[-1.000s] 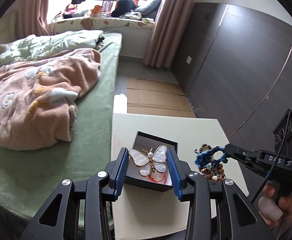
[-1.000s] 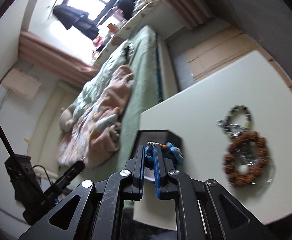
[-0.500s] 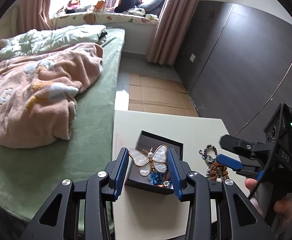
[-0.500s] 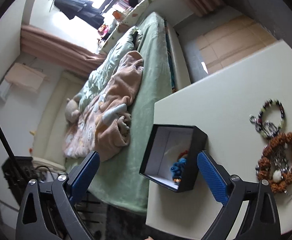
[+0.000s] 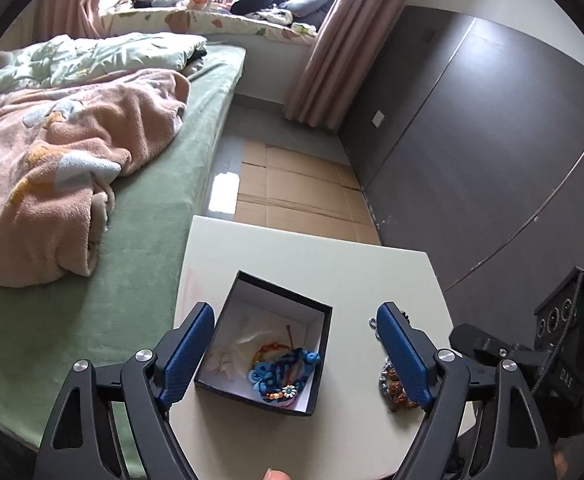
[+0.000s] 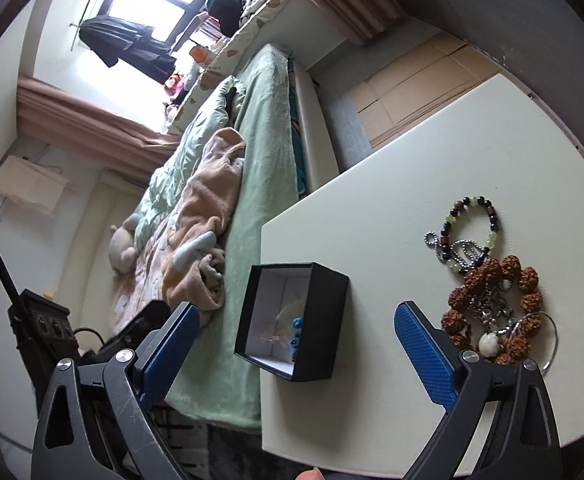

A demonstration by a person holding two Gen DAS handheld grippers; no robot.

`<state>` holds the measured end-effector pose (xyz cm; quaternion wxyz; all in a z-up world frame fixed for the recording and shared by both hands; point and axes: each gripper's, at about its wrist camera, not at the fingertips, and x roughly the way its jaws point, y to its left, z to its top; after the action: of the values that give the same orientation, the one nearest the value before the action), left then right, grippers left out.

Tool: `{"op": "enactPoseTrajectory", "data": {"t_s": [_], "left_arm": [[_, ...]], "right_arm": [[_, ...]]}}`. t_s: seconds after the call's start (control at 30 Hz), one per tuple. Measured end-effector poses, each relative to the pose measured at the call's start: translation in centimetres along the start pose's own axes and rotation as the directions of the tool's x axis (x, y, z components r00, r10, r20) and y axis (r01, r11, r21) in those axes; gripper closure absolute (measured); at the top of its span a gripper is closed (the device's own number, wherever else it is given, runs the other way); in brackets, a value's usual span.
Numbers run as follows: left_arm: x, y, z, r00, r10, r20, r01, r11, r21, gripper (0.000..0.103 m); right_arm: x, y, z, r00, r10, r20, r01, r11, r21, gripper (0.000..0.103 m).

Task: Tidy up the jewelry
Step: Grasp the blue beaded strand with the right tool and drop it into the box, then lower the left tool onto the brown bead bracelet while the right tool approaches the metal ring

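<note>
A black jewelry box (image 5: 319, 360) with a white lining stands open on the cream table (image 5: 303, 256). In it lie a pearly butterfly brooch (image 5: 234, 350), a blue knotted bracelet (image 5: 280, 374) and an orange-red cord. My left gripper (image 5: 296, 354) is open and empty, hovering above the box. My right gripper (image 6: 295, 356) is open and empty, also by the box (image 6: 323, 320). To the right lie a brown seed bracelet (image 6: 491, 312), a beaded bracelet (image 6: 471, 232) and a metal chain (image 6: 457, 250).
A bed with a green sheet (image 5: 140, 216) and a pink blanket (image 5: 52, 160) runs along the table's left edge. A dark wardrobe wall (image 5: 471, 140) stands to the right. Cardboard (image 5: 292, 196) covers the floor beyond the table. The right gripper's body (image 5: 563, 360) sits at the table's right.
The right gripper let the blue bracelet go into the box and opened. The left gripper then opened and dropped the butterfly brooch into the box.
</note>
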<state>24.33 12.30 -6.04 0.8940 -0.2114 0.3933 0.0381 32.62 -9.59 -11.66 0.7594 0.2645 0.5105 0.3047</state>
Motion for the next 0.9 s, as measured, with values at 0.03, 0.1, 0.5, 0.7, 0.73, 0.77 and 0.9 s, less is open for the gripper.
{"op": "enactPoseTrajectory", "data": {"t_s": [0.03,0.1,0.5,0.7,0.73,0.77,0.9], "left_arm": [[0.1,0.0,-0.1,1.0,0.003,-0.005,-0.003,1.0,0.0,0.019],[0.2,-0.2,-0.3,1.0,0.009,-0.013,-0.009,1.0,0.005,0.019],[-1.7,-4.2,-2.6,0.997,0.021,-0.069,-0.014,0.995,0.097,0.019],[-4.1,-6.9,-1.7,0.998,0.022,-0.055,-0.011,0.982,0.189,0.019],[-4.2,-7.2,-1.5,0.998,0.027,-0.055,-0.015,0.98,0.2,0.019],[-4.3,-7.7,-1.3,0.998,0.029,-0.055,-0.017,0.976,0.217,0.019],[-3.4,-9.2,-1.4,0.996,0.014,-0.088,0.01,0.964,0.264,0.019]], "right_arm": [[-0.2,0.1,-0.1,1.0,-0.008,0.003,0.008,1.0,-0.005,0.004],[-0.6,0.4,-0.1,1.0,-0.024,0.005,0.024,1.0,-0.017,0.004],[-6.6,-1.4,-0.4,0.986,-0.163,0.022,0.163,0.986,-0.019,0.004],[-9.7,-4.0,0.0,0.977,-0.207,0.06,0.208,0.978,-0.014,0.004],[-10.1,-4.5,0.1,0.975,-0.211,0.065,0.212,0.977,-0.005,0.004],[-10.4,-4.7,0.1,0.975,-0.213,0.07,0.213,0.977,0.002,0.004],[-11.4,-6.0,-0.1,0.972,-0.223,0.077,0.222,0.975,0.022,0.004]]}}
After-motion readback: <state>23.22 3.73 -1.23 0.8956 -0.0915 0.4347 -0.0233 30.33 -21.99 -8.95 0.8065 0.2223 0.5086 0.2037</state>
